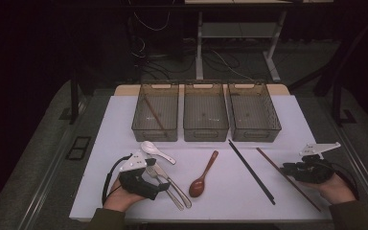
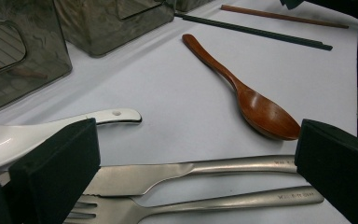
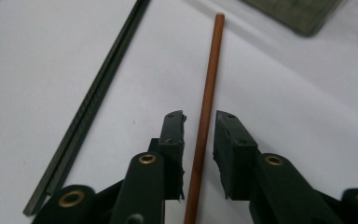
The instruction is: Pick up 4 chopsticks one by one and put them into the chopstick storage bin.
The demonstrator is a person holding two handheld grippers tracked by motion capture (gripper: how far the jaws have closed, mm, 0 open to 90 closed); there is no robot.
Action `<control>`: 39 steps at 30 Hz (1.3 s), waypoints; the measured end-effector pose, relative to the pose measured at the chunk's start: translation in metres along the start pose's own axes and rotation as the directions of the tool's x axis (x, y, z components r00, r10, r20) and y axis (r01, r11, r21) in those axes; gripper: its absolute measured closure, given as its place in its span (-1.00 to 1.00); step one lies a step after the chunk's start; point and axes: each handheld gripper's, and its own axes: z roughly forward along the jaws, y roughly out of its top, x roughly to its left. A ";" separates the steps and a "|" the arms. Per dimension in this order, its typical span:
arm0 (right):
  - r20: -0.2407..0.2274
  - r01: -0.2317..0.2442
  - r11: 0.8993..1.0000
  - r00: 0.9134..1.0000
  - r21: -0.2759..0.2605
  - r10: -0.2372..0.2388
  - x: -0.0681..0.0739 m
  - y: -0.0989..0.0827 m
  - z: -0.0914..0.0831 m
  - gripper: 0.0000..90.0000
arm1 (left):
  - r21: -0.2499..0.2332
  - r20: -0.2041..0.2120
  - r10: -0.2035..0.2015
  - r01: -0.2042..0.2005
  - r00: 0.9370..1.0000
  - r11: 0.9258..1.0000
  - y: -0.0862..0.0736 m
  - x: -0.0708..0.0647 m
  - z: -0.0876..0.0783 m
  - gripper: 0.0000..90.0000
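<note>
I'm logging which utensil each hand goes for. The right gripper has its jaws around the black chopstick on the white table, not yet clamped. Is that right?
Not quite: the right gripper straddles the brown chopstick, not the black chopstick, which lies apart to one side. The right gripper view shows it, with gaps between the pads and the stick, so it is not yet clamped. The rest stands.

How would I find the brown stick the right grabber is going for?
Look at the white table, to the right of the wooden spoon. Two long sticks lie there slanting; the brown chopstick is the outer one, between the right gripper jaws. Its neighbour, the black chopstick, is darker and flat-sided.
</note>
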 end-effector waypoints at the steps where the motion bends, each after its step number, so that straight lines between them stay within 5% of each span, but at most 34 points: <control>1: 0.003 -0.004 1.000 1.000 0.005 0.004 0.000 -0.002 0.000 0.65 | 0.000 0.000 -0.001 0.001 1.000 1.000 0.000 0.000 0.000 -1.00; 14: 0.005 -0.020 0.998 1.000 0.064 0.020 -0.001 -0.011 0.007 0.78 | 0.006 0.003 0.005 -0.005 1.000 1.000 0.000 -0.001 0.001 -1.00; 22: 0.034 0.010 0.997 0.999 0.070 -0.012 0.003 -0.010 0.009 0.82 | 0.003 0.006 0.004 -0.004 1.000 1.000 0.000 -0.002 0.002 -1.00; 39: 0.007 0.003 0.998 1.000 0.065 -0.003 -0.002 -0.010 0.008 0.87 | 0.004 0.008 0.004 -0.004 1.000 1.000 0.000 -0.002 0.002 -1.00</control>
